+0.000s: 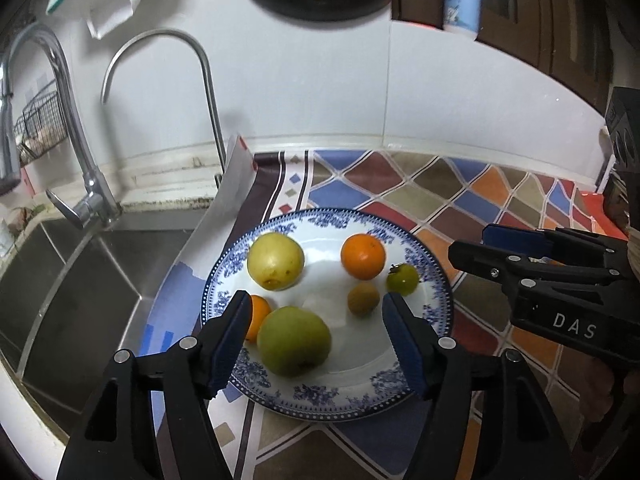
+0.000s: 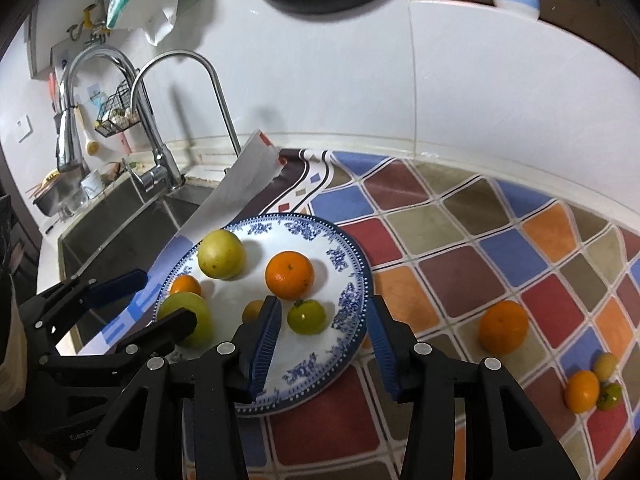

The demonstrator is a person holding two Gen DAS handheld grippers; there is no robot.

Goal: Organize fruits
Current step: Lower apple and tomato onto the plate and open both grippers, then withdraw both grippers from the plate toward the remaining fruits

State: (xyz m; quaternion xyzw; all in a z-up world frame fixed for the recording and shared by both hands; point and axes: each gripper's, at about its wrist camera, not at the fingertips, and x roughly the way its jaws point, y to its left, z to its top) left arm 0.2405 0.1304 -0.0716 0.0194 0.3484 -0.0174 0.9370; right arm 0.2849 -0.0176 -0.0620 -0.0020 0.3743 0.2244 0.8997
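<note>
Dim indoor light, soft shadows on wall, fisheye-bent edges, dark corners.

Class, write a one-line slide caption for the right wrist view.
Open right tongs hover over the blue-patterned plate of fruit, while a loose orange waits on the tiled mat.

White tiled wall [image 1: 312,92], steel sink [image 1: 80,276] with two faucets [image 1: 208,92] left, colourful checkered counter mat [image 2: 500,248].
</note>
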